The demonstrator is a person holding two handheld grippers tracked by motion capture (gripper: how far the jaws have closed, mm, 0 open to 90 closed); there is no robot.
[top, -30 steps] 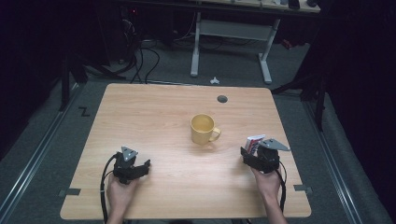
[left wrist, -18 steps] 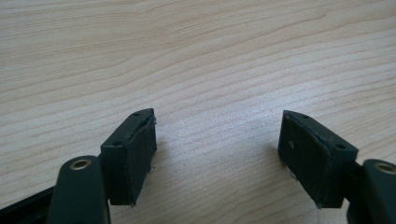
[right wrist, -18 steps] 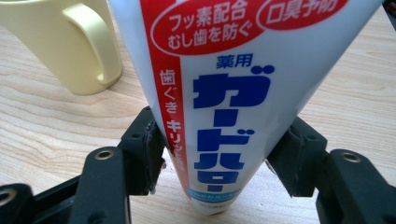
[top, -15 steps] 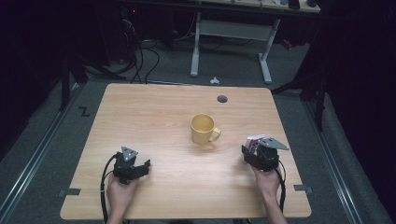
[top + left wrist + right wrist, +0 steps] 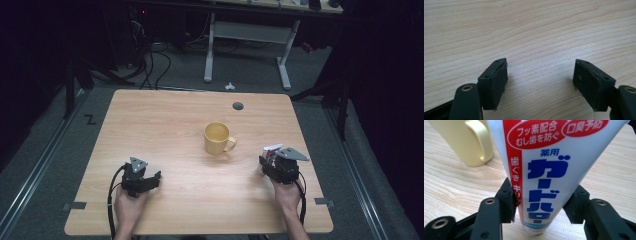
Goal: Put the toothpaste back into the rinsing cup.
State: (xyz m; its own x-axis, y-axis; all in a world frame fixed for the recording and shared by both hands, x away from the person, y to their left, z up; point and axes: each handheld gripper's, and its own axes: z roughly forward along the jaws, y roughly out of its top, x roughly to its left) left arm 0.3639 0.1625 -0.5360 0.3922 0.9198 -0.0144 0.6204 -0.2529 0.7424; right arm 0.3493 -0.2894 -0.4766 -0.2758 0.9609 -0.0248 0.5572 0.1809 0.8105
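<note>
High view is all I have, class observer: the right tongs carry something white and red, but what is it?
Observer: A white plastic toothpaste tube with a red stripe and blue Japanese lettering, clamped between the right tongs.
Operator: Which end is gripped?
Observer: The narrow end; the tube widens away from the jaws.
Operator: And the left tongs?
Observer: The left tongs are open, bare light wooden table between the jaws.
Operator: Where is the mug?
Observer: The pale yellow ceramic mug stands just behind the tube, handle toward it.

- Almost nothing differs across the 3 high views: the right gripper (image 5: 266,159), near the table's (image 5: 165,125) right edge, has perhaps edged slightly; too small to tell for sure.
</note>
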